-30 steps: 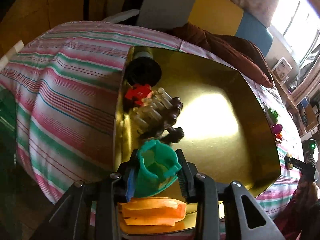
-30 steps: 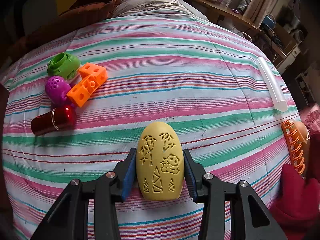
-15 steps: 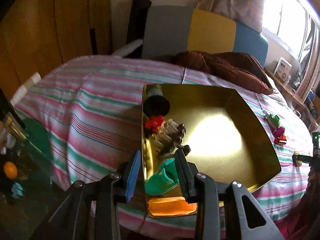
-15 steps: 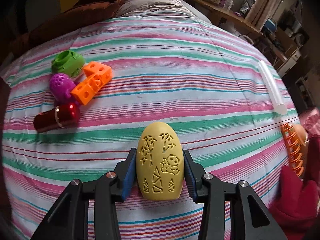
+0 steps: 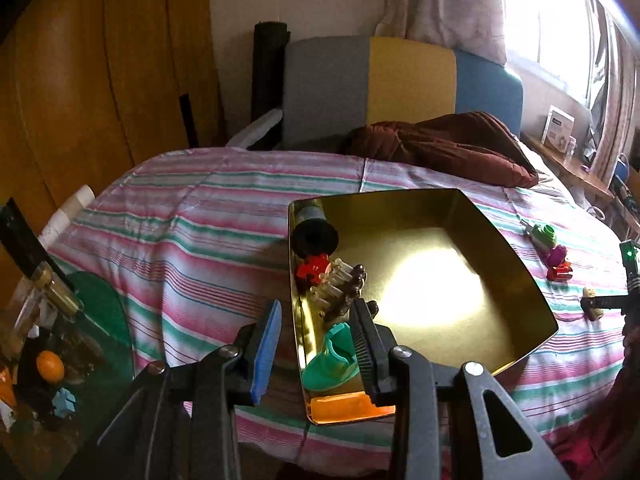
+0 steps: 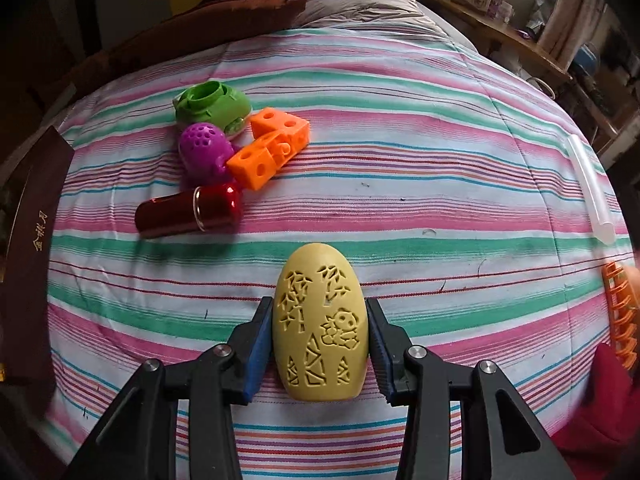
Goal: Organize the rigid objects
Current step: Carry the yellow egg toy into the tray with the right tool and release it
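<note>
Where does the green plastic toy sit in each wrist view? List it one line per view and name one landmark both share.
Left wrist view: green plastic toy at far right, just past the gold tray's right rim.
Right wrist view: green plastic toy at upper left, just behind the purple ball.
Shared landmark: the brown blanket at the bed's far end.

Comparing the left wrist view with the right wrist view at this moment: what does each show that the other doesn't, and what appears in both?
Left wrist only: the gold tray holding a teal cup, a red piece and a dark cylinder; the empty left tongs.

Right wrist only: the right tongs clamped on a carved yellow egg, orange cubes, and a clear tube.

Both: the striped bedspread, the green toy, the purple ball, and the brown blanket.
</note>
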The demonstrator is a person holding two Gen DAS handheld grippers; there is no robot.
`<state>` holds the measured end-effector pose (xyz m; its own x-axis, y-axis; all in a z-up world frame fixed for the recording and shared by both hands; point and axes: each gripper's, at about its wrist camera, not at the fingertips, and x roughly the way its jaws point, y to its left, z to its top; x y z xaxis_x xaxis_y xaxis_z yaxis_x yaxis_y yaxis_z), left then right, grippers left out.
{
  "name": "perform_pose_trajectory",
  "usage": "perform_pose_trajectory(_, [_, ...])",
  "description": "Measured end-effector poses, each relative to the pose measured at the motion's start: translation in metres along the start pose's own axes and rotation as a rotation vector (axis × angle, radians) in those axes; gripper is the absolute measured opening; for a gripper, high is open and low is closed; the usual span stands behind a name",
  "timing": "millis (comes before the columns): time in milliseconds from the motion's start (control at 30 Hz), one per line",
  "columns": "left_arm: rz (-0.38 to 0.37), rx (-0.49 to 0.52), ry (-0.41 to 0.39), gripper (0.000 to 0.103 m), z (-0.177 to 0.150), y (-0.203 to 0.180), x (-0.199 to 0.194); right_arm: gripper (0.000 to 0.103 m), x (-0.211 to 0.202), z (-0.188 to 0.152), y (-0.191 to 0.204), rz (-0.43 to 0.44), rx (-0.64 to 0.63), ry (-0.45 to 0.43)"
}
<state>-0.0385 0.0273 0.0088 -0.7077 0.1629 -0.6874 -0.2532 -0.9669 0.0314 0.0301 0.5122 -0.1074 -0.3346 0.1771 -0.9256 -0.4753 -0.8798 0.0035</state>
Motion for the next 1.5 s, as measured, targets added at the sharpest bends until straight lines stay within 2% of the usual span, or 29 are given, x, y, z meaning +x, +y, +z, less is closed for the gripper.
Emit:
perform_pose_trajectory(400, [0.01,0.036,-0.021,0.035,-0.004,-0.005,-0.01,0.044,-0.002,0.002,-0.003,0.087,0.04,0.012])
perform_pose_trajectory(667, [0.019,0.05,-0.034,0.035,-0.004,-0.007,-0.013,0.044,-0.043,0.003,0.021,0.168,0.017,-0.099])
perform_pose_trajectory(867, [0.019,0.06,-0.045,0.035,-0.005,-0.008,-0.015,0.044,-0.086,0.005,0.073,0.28,-0.088,-0.198])
perform_pose_trajectory(1100, [0.014,0.055,-0.033,0.035,-0.008,-0.005,-0.011,0.044,-0.115,-0.001,0.168,0.415,-0.287,-0.236])
perform_pose_trajectory(1233, [0.014,0.041,-0.025,0.035,-0.01,0.001,-0.008,0.044,-0.117,-0.013,0.224,0.473,-0.402,-0.206])
perform_pose_trajectory(1500, [0.046,-0.035,0.007,0.035,-0.018,0.028,0.002,0.044,-0.071,-0.054,0.318,0.476,-0.572,-0.061])
